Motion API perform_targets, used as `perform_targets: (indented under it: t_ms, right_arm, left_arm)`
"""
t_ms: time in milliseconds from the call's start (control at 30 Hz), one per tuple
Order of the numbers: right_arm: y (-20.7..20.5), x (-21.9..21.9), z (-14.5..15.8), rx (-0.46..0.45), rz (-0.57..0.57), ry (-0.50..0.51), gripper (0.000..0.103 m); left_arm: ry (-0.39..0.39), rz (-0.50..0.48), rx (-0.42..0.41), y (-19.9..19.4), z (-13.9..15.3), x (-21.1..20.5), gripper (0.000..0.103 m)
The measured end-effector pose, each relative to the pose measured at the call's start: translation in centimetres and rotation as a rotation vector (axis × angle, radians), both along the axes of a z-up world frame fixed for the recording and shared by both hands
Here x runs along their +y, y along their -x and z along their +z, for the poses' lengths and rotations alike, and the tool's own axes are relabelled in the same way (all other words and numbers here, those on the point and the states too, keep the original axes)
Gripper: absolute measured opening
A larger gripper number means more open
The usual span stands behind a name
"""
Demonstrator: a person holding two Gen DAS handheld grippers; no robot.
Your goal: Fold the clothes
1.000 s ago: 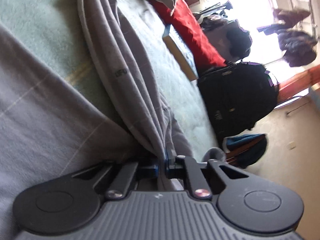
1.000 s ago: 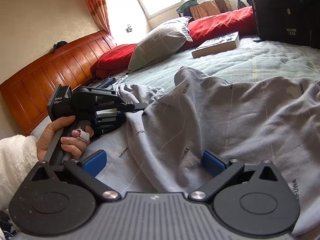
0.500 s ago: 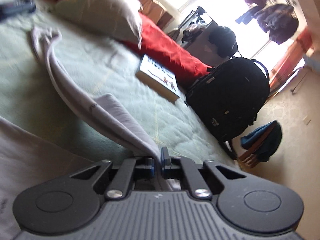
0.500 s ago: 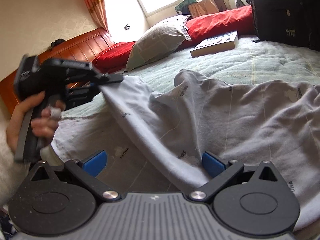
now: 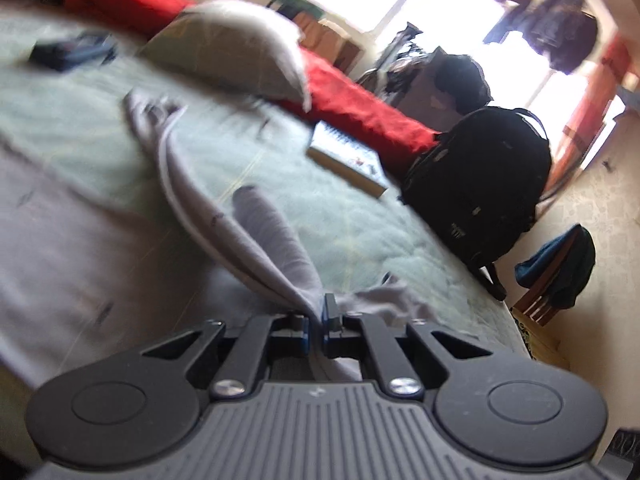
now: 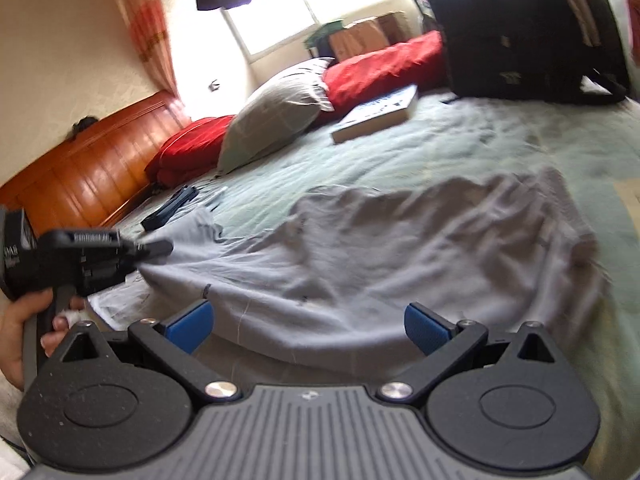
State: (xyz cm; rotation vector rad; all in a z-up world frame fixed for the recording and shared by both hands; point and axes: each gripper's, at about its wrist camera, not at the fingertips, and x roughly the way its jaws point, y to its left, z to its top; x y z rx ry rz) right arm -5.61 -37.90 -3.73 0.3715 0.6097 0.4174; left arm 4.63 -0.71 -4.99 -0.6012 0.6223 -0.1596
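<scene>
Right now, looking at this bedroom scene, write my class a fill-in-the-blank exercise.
1. The left gripper is shut on the ____ garment.
2. The right gripper has its jaws ____.
3. The book lies on the ____.
4. Beside the grey pillow lie ____ cushions.

Missing words: grey; open; bed; red

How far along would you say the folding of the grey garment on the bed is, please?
Early. Nothing looks folded yet: the grey garment lies spread and wrinkled on the green bedspread. In hand: the left tool is shut on a bunched edge, lifting it. The right tool is open, holding nothing. All folds remain.
</scene>
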Motion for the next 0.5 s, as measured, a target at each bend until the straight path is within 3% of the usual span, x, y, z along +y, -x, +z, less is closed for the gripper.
perform_targets:
  t_ms: [100,333,400,500]
  right_arm:
    - [1.1,-1.3,-0.6,0.049,-0.007,-0.077,0.103]
    - [0.5,-0.3,-2.8,0.146,0.110,-0.394,0.103]
    - [-0.4,0.5,-3.4,0.175,0.125,-0.437,0.103]
    - [-0.8,0.2,-3.6,0.196,0.082,-0.422,0.103]
  left_arm:
    - [0.013,0.009,0.007,0.7,-0.3,0.6,0.004]
    - [0.040,-0.004,-0.032,1.2,0.8,0.4,0.004]
    - [0.040,-0.006,-0.038,1.3,1.0,0.5,0.004]
    - [0.035,-0.010,-0.023,1.3,0.8,0.7,0.004]
